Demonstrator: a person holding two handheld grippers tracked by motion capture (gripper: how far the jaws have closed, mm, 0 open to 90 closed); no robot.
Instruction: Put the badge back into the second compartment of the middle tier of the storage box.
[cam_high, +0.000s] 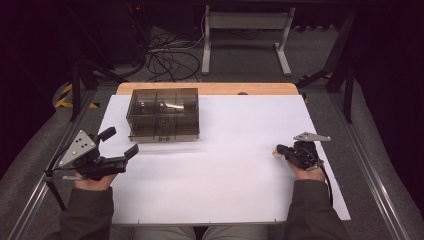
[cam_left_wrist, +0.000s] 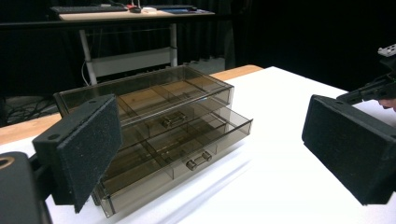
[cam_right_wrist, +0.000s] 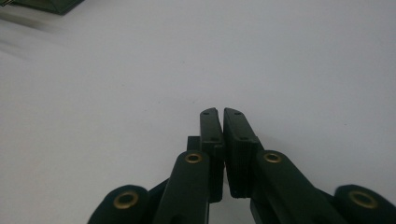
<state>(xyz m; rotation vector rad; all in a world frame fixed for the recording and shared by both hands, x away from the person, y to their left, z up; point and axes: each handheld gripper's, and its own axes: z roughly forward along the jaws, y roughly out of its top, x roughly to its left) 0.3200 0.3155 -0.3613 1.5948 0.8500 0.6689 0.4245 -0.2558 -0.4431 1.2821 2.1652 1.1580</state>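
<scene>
The left gripper (cam_high: 119, 142) is wide apart near the drawer box (cam_high: 163, 114). The right gripper (cam_high: 280, 149) is pressed together, holding nothing. It should aim straight for a drawer handle (cam_left_wrist: 198, 160).

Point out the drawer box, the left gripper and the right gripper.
drawer box (cam_high: 163, 114), high view, on its smoky clear top.
left gripper (cam_high: 119, 142), high view, midway between its open fingertips.
right gripper (cam_right_wrist: 220, 113), right gripper view, between its closed fingertips.

room: dark, black drapes | floor (cam_high: 240, 65): grey carpet | desk frame (cam_high: 246, 30): white, beyond the table (cam_high: 210, 88) | cables (cam_high: 167, 57): tangled, left of desk frame | hazard tape (cam_high: 65, 96): yellow-black, left of table | rails (cam_high: 372, 170): flank table
</scene>
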